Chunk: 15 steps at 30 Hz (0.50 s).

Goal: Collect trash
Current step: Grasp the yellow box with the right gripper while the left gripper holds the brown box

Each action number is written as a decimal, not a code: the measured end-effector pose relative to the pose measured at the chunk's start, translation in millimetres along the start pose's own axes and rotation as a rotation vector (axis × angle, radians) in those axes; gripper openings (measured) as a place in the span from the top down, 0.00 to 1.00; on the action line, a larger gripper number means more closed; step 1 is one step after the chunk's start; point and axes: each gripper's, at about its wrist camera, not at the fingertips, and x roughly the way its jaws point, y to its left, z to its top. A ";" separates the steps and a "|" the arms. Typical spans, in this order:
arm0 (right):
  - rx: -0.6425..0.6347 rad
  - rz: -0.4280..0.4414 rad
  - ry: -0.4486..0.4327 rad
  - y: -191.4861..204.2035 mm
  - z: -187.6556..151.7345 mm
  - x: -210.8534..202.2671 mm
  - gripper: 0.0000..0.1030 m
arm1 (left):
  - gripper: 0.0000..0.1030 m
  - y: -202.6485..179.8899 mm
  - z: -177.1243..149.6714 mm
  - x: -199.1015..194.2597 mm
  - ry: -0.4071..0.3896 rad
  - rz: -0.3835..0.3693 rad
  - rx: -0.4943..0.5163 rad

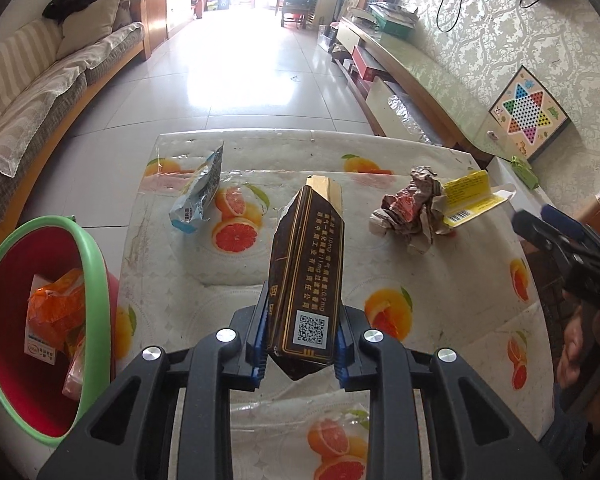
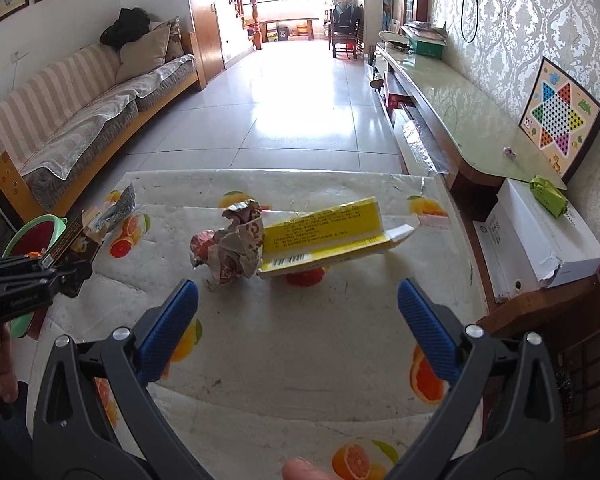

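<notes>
Orange-fruit pictures cover the plastic cloth on the table (image 1: 440, 264), with a sofa and shiny floor tiles behind.

From the left wrist view, the left gripper (image 1: 302, 344) is squeezed tight on a dark brown cigarette box (image 1: 306, 272), held up above the cloth. A green-rimmed red basin (image 1: 96, 264) sits beside the table's left edge. One orange wrapper (image 1: 56, 312) and some other packets already lie inside. To do this step well, I think the box should swing left until it is over the basin, and only then should the fingers let go, so it does not fall on the floor. Three pieces of trash are left on the cloth: one silver-blue snack bag (image 1: 200, 192), one crumpled paper ball (image 1: 412, 208) and one yellow box (image 1: 468, 196).

From the right wrist view, the right gripper (image 2: 298, 320) is spread wide and holds nothing. It hangs near the crumpled paper ball (image 2: 234, 240), which touches the yellow box (image 2: 324, 232). The snack bag (image 2: 118, 208) lies far left, and the basin (image 2: 32, 236) peeks out behind the left gripper (image 2: 66, 266).
</notes>
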 end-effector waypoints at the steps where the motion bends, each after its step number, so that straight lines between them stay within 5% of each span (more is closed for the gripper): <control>1: 0.012 -0.003 -0.002 -0.8 4.0 6.3 0.05 | 0.78 -0.6 -4.9 -4.9 -0.002 -0.009 0.003; 7: 0.300 -0.092 0.025 -40.7 7.1 30.7 0.05 | 0.78 5.4 -32.1 -18.8 -0.002 -0.031 -0.013; 15: 0.466 -0.057 0.115 -63.4 -3.9 68.6 0.09 | 0.78 18.6 -45.9 -28.4 -0.014 -0.037 -0.053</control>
